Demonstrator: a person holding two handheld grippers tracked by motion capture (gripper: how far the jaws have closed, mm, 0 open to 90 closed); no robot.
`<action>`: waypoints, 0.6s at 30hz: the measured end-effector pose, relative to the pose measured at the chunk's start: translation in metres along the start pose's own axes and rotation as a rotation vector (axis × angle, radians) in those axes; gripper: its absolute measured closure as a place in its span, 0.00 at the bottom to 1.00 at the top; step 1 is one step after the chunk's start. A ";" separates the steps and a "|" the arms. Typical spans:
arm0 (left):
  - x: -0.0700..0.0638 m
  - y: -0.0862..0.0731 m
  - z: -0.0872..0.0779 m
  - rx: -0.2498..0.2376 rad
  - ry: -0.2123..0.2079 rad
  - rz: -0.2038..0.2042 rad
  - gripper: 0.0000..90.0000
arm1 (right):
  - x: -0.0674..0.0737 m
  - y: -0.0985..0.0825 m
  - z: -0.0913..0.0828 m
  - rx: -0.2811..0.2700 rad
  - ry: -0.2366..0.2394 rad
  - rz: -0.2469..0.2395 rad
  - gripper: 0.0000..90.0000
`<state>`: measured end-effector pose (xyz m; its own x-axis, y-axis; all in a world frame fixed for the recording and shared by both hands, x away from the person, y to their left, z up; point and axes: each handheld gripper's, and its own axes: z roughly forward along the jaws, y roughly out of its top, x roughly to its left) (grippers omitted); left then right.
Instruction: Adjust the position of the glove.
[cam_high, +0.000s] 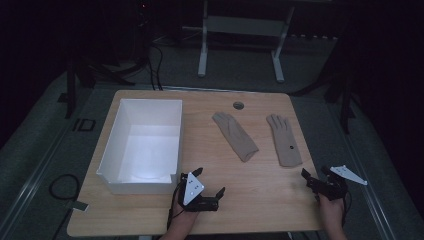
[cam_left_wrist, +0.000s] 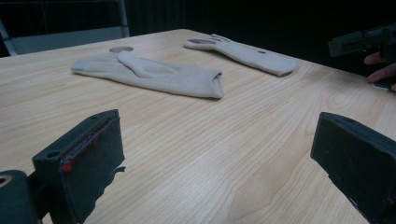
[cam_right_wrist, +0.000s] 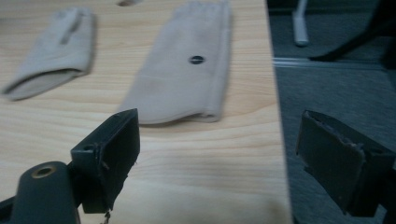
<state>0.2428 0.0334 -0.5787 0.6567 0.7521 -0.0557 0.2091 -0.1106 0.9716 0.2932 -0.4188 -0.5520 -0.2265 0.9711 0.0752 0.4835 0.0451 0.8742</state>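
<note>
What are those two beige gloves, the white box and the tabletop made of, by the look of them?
The two gloves look like soft knitted fabric, matt: they lie limp, with rolled cuffs. The white box seems thin plastic or coated card; its smooth floor catches the light. The table shows pale wood grain, perhaps a laminate.

- The table (cam_high: 260, 200) is light wood with a fine darker grain and a small grey round spot (cam_high: 238, 105) near its far edge.
- The box (cam_high: 112, 145) at the left is plain white inside and out.
- The left glove (cam_high: 235, 136) is plain beige.
- The right glove (cam_high: 284, 140) is beige too, with one small black dot (cam_right_wrist: 196, 59) on it.
- The left gripper (cam_high: 210, 183) is black with a pale grey plate on top.
- The right gripper (cam_high: 316, 174) is black, with a whitish plate.
- The floor (cam_high: 240, 70) is dark grey.
</note>
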 end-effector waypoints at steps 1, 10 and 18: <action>0.000 0.000 0.000 0.000 0.000 -0.003 0.03 | -0.001 0.001 0.002 0.010 -0.015 -0.001 0.15; 0.001 0.000 0.000 0.003 0.011 -0.014 0.03 | -0.007 0.006 0.008 0.030 -0.031 0.007 0.14; 0.000 0.000 0.000 0.000 0.005 0.001 0.03 | -0.001 0.015 0.007 0.048 -0.036 -0.076 0.14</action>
<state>0.2427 0.0335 -0.5787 0.6536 0.7549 -0.0537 0.2084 -0.1113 0.9717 0.3064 -0.4171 -0.5425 -0.2338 0.9722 -0.0081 0.5064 0.1289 0.8526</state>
